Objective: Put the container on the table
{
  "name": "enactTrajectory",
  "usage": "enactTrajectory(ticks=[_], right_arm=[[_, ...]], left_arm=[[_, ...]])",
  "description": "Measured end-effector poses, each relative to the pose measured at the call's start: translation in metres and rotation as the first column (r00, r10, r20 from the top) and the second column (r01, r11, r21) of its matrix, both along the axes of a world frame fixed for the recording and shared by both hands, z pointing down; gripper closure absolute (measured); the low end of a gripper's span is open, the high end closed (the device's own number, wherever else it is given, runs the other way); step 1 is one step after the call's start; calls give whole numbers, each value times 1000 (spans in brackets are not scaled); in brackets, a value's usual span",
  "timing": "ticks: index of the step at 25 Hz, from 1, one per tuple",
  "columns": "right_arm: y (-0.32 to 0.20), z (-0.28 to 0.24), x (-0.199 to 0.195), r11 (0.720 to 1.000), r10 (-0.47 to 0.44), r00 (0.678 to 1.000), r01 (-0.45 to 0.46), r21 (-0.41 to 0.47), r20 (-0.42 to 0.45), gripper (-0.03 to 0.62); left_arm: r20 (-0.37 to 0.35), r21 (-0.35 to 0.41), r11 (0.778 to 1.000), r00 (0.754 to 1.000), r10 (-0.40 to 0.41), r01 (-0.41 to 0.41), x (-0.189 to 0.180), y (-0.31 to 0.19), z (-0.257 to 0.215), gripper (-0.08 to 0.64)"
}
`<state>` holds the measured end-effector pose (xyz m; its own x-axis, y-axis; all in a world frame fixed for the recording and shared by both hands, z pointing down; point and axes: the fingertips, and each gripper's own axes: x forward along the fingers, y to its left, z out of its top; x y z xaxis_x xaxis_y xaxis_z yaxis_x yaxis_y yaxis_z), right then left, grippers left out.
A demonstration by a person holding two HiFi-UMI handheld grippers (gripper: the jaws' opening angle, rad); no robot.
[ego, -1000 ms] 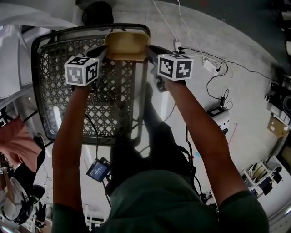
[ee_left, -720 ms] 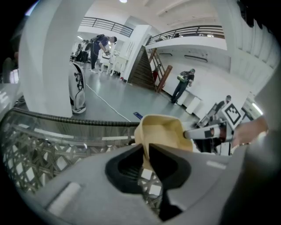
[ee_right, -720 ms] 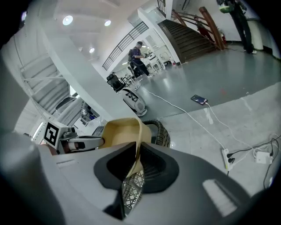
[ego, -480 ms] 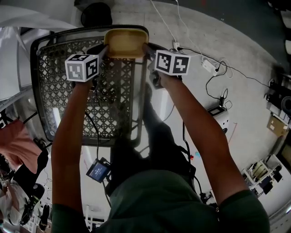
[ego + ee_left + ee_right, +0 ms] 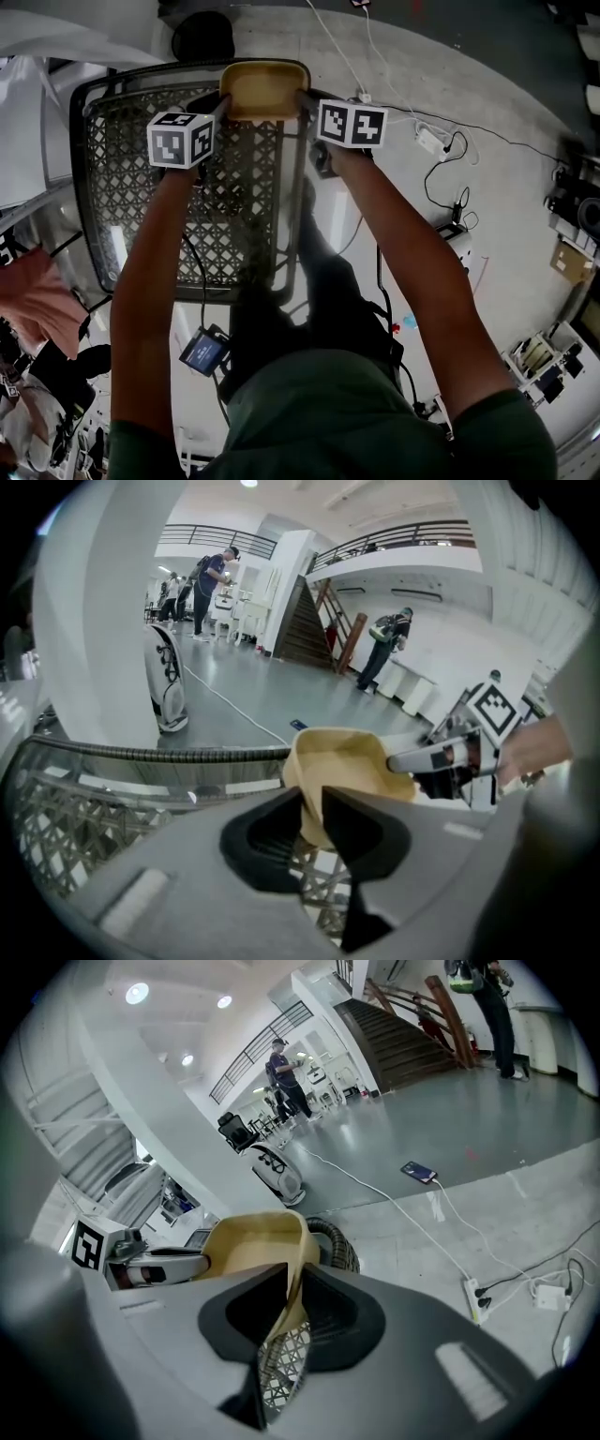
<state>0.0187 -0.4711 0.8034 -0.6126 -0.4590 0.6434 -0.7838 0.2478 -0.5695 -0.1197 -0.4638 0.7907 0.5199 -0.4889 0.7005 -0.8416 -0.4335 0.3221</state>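
Observation:
A tan plastic container (image 5: 263,90) hangs in the air over the far rim of a black mesh cart (image 5: 112,169). My left gripper (image 5: 217,105) is shut on the container's left wall, and my right gripper (image 5: 306,101) is shut on its right wall. In the left gripper view the container (image 5: 345,761) has its rim pinched between the jaws of the left gripper (image 5: 313,810), with the other gripper clamped across from it. In the right gripper view the container (image 5: 251,1241) has its thin wall between the jaws of the right gripper (image 5: 291,1290). No table shows in any view.
The mesh cart (image 5: 141,789) stands below and to the left. White cables and a power strip (image 5: 433,139) lie on the grey floor to the right. A white desk (image 5: 23,122) is at the left, boxes and gear (image 5: 562,253) at the right edge. People (image 5: 211,578) stand far off.
Both grippers and the container have shifted slightly up and to the right in the head view. The grips are unchanged.

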Motion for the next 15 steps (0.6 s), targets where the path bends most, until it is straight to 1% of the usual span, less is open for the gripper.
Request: enactTrajectory(ticks=[6, 7, 12, 13, 15], right_arm=[[5, -1, 0, 1000, 5, 998, -4, 7, -59, 532], [5, -3, 0, 1000, 7, 998, -6, 14, -68, 520], [6, -23, 2, 999, 19, 994, -14, 44, -105, 506], [8, -29, 2, 999, 20, 994, -15, 51, -110, 506], [14, -42, 1, 998, 22, 993, -14, 68, -120, 506]], left_arm=[[-6, 25, 1000, 1000, 8, -8, -5, 9, -13, 474], [-5, 31, 999, 1000, 7, -6, -8, 10, -16, 474], [-3, 50, 999, 1000, 4, -4, -22, 17, -39, 471], [-6, 58, 998, 1000, 5, -4, -25, 21, -46, 472], [-19, 82, 997, 1000, 8, -6, -31, 30, -64, 498]])
